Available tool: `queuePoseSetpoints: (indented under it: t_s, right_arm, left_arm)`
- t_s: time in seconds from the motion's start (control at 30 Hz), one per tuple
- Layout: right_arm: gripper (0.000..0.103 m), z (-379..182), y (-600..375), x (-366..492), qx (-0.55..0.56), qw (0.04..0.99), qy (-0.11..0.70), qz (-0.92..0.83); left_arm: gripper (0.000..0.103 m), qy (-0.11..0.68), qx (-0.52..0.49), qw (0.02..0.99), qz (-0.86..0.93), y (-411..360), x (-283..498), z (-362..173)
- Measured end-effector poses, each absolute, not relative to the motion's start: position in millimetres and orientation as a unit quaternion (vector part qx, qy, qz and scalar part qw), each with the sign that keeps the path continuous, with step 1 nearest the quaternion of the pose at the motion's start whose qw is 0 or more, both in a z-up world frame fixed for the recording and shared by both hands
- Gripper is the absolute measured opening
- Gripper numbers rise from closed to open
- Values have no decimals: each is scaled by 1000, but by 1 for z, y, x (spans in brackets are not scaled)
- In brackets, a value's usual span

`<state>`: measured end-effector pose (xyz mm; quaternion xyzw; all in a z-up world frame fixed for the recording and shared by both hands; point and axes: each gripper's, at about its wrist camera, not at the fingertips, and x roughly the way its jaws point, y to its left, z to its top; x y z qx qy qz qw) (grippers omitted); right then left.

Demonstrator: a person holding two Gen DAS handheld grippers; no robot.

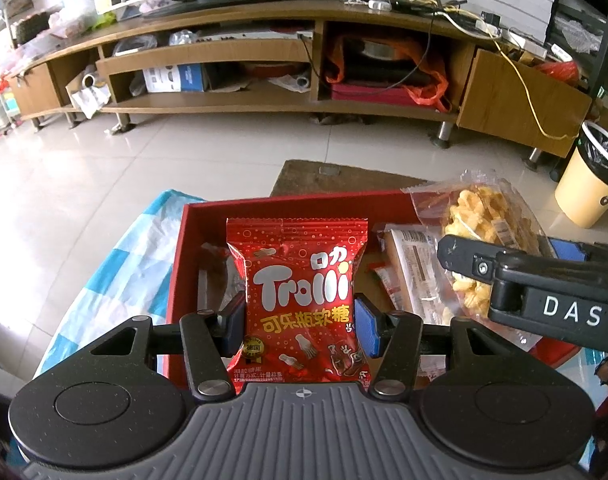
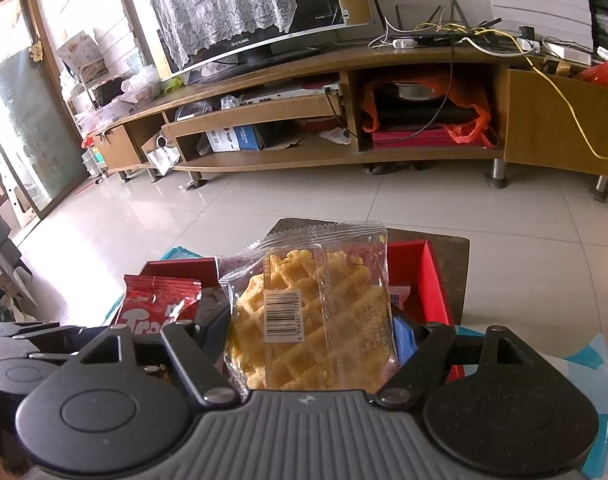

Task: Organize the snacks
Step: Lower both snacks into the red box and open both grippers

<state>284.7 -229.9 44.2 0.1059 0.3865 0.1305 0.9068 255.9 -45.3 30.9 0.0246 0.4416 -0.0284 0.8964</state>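
Gummy bag (image 1: 300, 300), red, stands upright between the blue pads of my left gripper (image 1: 300, 322), which is clamped on its lower half. I see it held above the red box (image 1: 176, 280), at the box's left end. The box sits on a small brown table (image 1: 344, 178) with a blue-and-white checked cloth (image 1: 116, 272) under it. More wrapped snacks (image 1: 408, 272) lie flat on the box floor to the right of the gummy bag.

My right gripper (image 2: 312, 336) is clamped on a clear waffle packet (image 2: 312, 320), barcode facing the camera, packet upright and tilted slightly. From the left wrist view the packet hangs over the right end of the box, just beside the gummy bag but apart from it. I cannot tell whether either bag touches the snacks below.

Behind, a wooden TV stand (image 1: 264, 108) runs across the tiled floor, and a cream bin (image 1: 592, 184) stands at the right.
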Motion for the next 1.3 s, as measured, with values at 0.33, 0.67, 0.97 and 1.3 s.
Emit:
queuePoseSetpoints:
  t_s: [0.33,0.67,0.97,1.3]
  right_arm:
    - [76,38,-218,285,77,907,394,129]
    - [78,43,-218,278,70,901,408,133]
    - [78,51,-216,271,83,900,403,142]
    - [78,58,-226,260,97,900,402,136]
  left_arm:
    - [63,448,31,893,-25,-47,256,24]
    - [68,446,38,894,-25,-49,245,28]
    - [71,438,30,898,-23,-42,237,38]
    - [73,432,24,901,-21,-38,228,45]
